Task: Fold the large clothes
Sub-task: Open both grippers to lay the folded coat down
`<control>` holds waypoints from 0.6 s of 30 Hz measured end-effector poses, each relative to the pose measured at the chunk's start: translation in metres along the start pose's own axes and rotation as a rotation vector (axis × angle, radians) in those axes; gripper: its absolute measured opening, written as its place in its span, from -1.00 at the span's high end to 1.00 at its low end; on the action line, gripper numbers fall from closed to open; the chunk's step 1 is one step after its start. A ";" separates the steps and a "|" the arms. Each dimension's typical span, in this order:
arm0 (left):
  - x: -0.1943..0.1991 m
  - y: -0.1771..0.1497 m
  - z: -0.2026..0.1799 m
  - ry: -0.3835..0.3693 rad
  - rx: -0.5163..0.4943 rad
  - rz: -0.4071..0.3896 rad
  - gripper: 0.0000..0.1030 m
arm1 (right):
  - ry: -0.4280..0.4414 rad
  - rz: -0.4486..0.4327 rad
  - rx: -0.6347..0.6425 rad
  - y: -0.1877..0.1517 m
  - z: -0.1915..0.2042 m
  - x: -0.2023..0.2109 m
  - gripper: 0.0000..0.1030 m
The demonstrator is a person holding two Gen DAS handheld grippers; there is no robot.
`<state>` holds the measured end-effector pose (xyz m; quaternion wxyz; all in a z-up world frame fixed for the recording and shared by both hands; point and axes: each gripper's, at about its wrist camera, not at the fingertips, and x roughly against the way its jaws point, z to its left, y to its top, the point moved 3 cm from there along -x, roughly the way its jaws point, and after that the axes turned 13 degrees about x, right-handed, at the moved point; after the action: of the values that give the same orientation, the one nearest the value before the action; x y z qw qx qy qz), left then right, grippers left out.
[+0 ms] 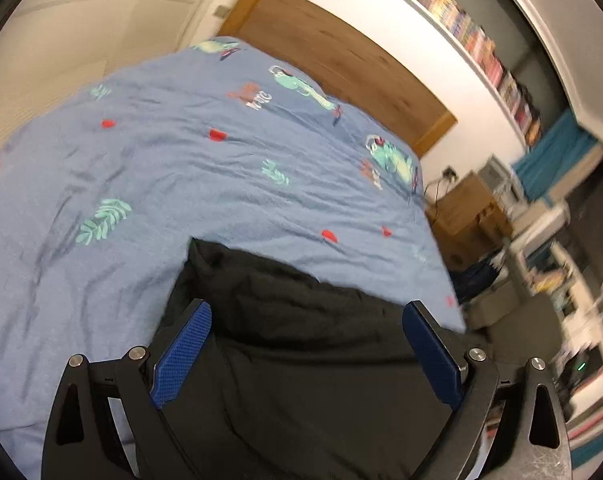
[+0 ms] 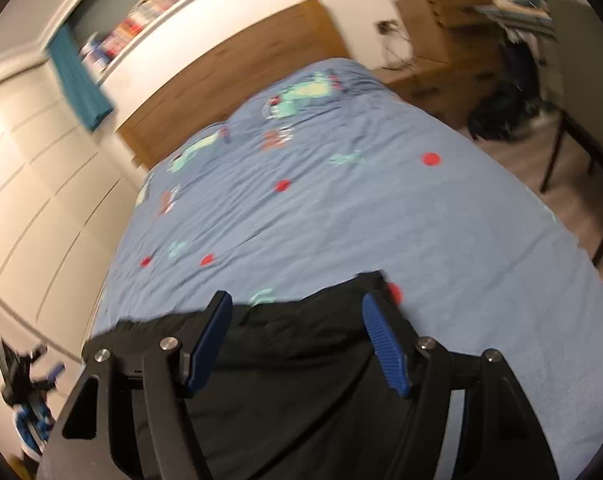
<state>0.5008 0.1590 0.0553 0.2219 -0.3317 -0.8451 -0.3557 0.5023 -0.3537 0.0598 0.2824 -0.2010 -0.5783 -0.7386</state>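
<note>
A black, quilted, soft-fabric garment is seen lying on the near part of a bed covered by a blue printed bedspread with red dots and green leaf and creature motifs. The garment's far edge runs roughly across the bed; a squared corner is seen at its far left in the left wrist view and another at its far right in the right wrist view. Its near part is hidden under the camera rigs, so its long axis cannot be told with certainty.

The bedspread beyond the garment is bare up to the brown wooden headboard. Pale panelled wardrobe doors stand along one side of the bed. On the other side, open floor is bounded by brown cardboard boxes and a dark-legged table.

The left hand-held gripper is held above the garment with jaws wide apart, nothing between the blue pads. The right hand-held gripper is likewise spread, pads clear of the fabric. The left hand-held gripper is also seen, small and blurred, at the lower left of the right wrist view.
</note>
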 end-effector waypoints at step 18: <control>-0.121 -0.089 -0.065 0.179 -0.290 -0.043 -0.93 | -0.088 -0.019 0.308 -0.062 0.128 -0.085 -0.29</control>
<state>0.5285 0.0143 -0.0170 0.2383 -0.3090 -0.7686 -0.5069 0.5227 -0.2033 -0.0066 0.2772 -0.1817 -0.6983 -0.6344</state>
